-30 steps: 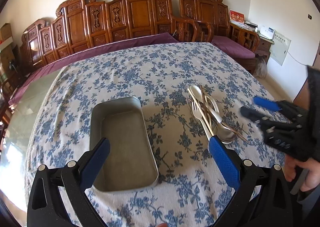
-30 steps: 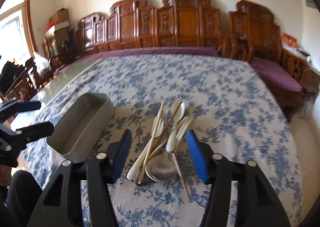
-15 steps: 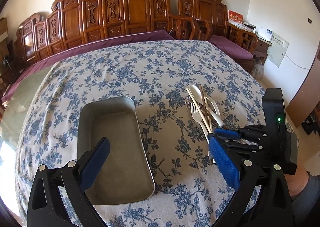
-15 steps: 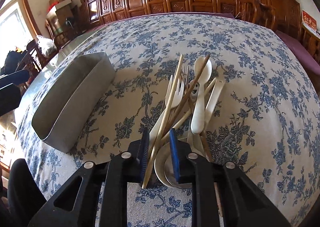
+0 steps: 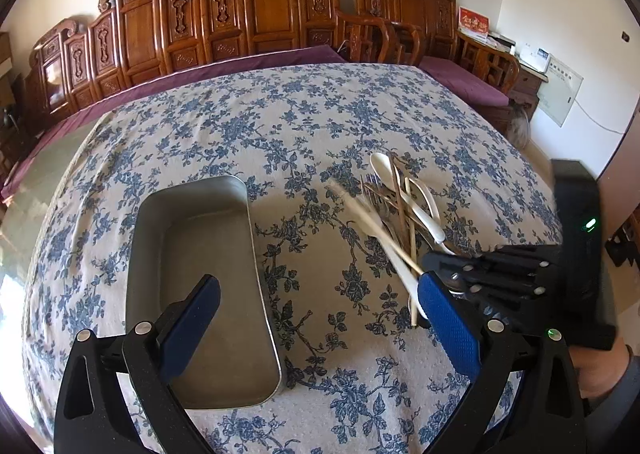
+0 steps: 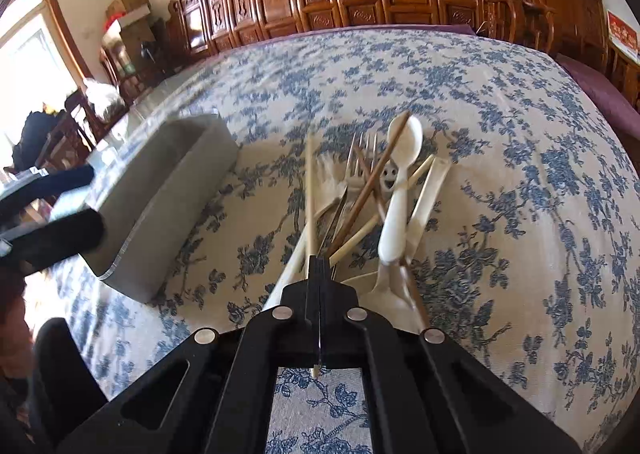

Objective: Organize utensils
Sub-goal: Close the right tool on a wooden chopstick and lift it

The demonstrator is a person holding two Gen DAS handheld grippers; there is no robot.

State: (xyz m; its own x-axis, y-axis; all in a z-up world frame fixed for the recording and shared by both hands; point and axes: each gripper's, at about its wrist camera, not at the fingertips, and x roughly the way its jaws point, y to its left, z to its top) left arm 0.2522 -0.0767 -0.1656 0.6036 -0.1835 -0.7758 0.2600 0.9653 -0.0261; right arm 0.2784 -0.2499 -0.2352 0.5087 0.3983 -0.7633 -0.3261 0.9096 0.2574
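A pile of utensils [image 6: 384, 189] lies on the flowered tablecloth: a white spoon [image 6: 400, 189], a metal fork [image 6: 362, 157], dark and pale chopsticks and a metal spoon. My right gripper [image 6: 318, 260] sits at the pile's near end. Its jaws are closing tight on a pale chopstick [image 6: 309, 189], which is pinched between the pads and blurred. The left wrist view shows the right gripper [image 5: 430, 260] and that chopstick [image 5: 372, 225] slanting up to the left. My left gripper [image 5: 320, 314] is open and holds nothing. It hangs over the right rim of the empty metal tray [image 5: 208, 254].
The tray [image 6: 172, 189] stands left of the pile, a hand's width away. My left gripper [image 6: 96, 201] shows at the left edge of the right wrist view. Carved wooden benches [image 5: 256, 13] with purple cushions line the far side of the table. A person's hand [image 5: 600, 374] holds the right gripper.
My right gripper came down onto the near end of the pile and its jaws went from wide apart to shut on the pale chopstick, which now swings left. The left gripper sank slightly.
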